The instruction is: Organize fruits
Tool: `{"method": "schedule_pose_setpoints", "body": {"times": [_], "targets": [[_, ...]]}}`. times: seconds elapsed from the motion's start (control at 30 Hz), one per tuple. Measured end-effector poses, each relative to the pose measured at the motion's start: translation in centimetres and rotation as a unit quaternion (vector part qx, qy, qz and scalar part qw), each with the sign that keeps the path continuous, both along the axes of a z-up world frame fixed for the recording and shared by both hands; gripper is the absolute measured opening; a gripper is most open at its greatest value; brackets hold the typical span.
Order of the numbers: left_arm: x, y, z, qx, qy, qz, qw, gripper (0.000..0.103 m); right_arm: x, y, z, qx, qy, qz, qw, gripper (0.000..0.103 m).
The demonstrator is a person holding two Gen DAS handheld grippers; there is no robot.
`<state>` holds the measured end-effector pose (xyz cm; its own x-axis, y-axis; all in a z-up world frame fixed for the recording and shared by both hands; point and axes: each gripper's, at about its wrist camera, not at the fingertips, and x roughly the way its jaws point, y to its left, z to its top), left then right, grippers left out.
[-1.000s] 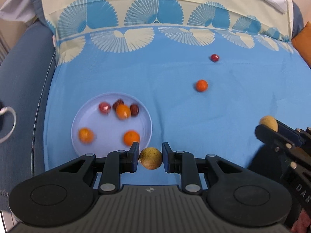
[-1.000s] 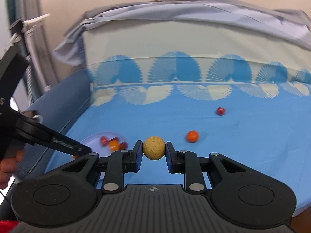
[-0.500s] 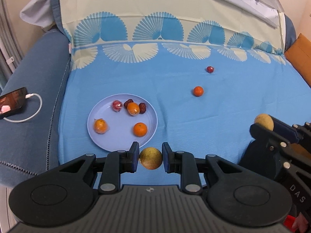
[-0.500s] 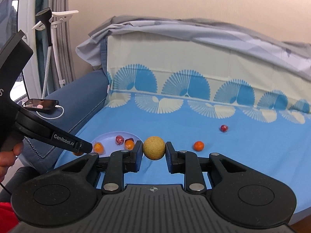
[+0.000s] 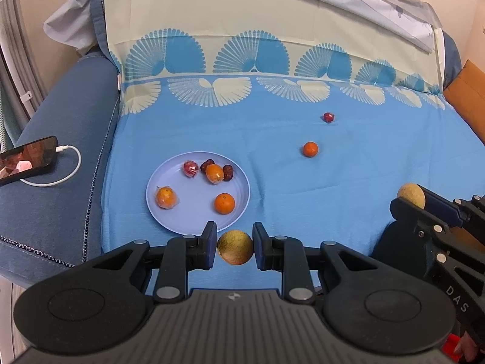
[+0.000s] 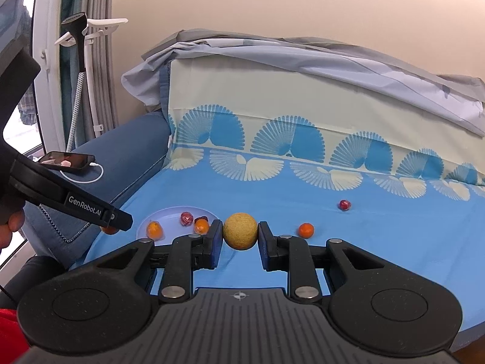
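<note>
A: What does the step in hand need?

B: I judge it to be carrying two fruits to the round pale-lilac plate [image 5: 157, 209] on the blue bedcover [image 5: 303, 200]. Going left to right: the plate lies left of centre and already holds three small oranges and a few small dark-red fruits, one in clear wrap. The bare patch is its near middle, so each fruit should be lowered there and let go low, or it may roll off or knock the others.

A: And the left gripper [image 5: 235, 247]?

B: Its jaws are nearly closed on a round yellow-green fruit with a brownish blush [image 5: 235, 247], both blue pads pressing its sides, just in front of the plate's near rim.

A: Anything loose?

B: A small orange [image 5: 310, 149] and a small dark-red fruit [image 5: 328, 117] lie on the cover, well apart from the plate.

A: The right gripper [image 6: 240, 236]?

B: Clamped tight on a rough round tan-yellow fruit [image 6: 240, 231], held above the cover to the right of the plate.
</note>
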<state>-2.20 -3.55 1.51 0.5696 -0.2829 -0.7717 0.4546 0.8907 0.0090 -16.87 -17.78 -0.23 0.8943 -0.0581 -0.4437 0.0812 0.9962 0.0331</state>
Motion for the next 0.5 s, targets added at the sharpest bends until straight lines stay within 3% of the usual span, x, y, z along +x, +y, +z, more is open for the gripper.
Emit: {"method": "schedule_pose_setpoints", "body": {"times": [0.5], "targets": [[0.9,1.0,-0.8,-0.005,0.012,0.015,0.9998,0.027,1.1,-0.1,-0.5,-0.006,0.023,0.015,1.000,0.026]]}}
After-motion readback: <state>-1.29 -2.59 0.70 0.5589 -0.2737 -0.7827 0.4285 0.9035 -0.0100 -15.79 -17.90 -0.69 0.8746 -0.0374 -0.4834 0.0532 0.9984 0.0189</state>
